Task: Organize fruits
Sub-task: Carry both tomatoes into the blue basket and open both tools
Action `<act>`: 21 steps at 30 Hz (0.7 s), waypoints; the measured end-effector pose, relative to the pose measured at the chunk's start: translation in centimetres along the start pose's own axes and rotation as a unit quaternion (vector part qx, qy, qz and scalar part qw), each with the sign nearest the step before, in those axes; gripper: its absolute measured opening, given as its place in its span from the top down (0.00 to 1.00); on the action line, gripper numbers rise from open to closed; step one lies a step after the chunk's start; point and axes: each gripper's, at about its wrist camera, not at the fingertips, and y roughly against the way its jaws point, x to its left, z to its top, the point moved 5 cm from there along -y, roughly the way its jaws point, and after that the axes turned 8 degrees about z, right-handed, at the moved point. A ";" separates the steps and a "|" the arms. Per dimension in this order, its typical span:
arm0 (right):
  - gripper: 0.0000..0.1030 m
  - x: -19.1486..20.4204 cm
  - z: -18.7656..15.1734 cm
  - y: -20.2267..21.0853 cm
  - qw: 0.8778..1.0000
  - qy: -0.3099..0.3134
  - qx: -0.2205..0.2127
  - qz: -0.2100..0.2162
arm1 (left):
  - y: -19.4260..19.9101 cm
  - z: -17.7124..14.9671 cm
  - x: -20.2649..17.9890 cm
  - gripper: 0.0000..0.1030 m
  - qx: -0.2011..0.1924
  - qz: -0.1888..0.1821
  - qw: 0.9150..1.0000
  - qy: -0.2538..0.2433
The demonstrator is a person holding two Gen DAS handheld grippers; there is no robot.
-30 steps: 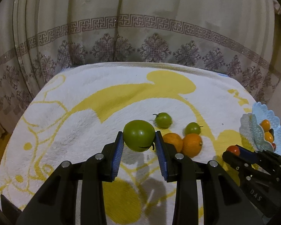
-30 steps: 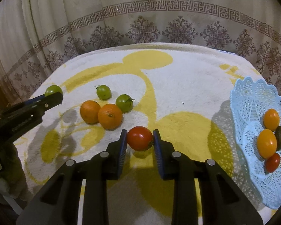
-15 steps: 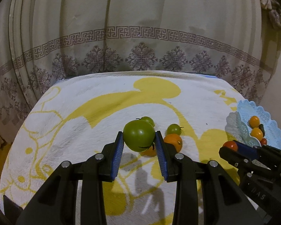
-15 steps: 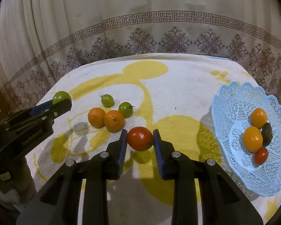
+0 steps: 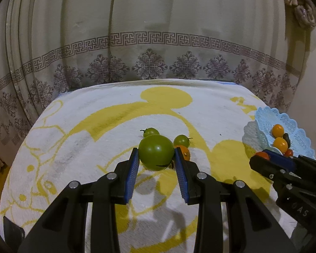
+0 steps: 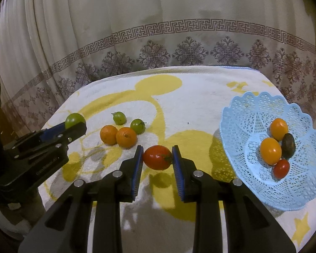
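My left gripper is shut on a large green tomato and holds it above the towel; it also shows at the left of the right wrist view. My right gripper is shut on a red tomato, held above the towel left of the light blue lace basket. The basket holds two orange fruits, a dark fruit and a small red tomato. On the towel lie two oranges and two small green tomatoes.
The table is covered by a white towel with yellow shapes. A patterned curtain hangs close behind the table's far edge. The basket stands at the table's right edge.
Both grippers have risen and drawn back from the towel, each still holding its tomato. The fruits on the towel and the basket look farther away.
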 end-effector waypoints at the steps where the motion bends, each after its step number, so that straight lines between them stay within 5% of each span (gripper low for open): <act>1: 0.72 -0.1 0.0 0.1 1.000 -0.001 -0.001 0.000 | 0.1 0.0 -0.2 0.67 0.000 0.000 1.000 -0.001; 21: 0.72 -5.5 -0.3 4.7 0.997 -0.051 -0.045 -0.021 | 1.3 0.3 -5.4 0.67 0.001 -0.022 0.999 -0.030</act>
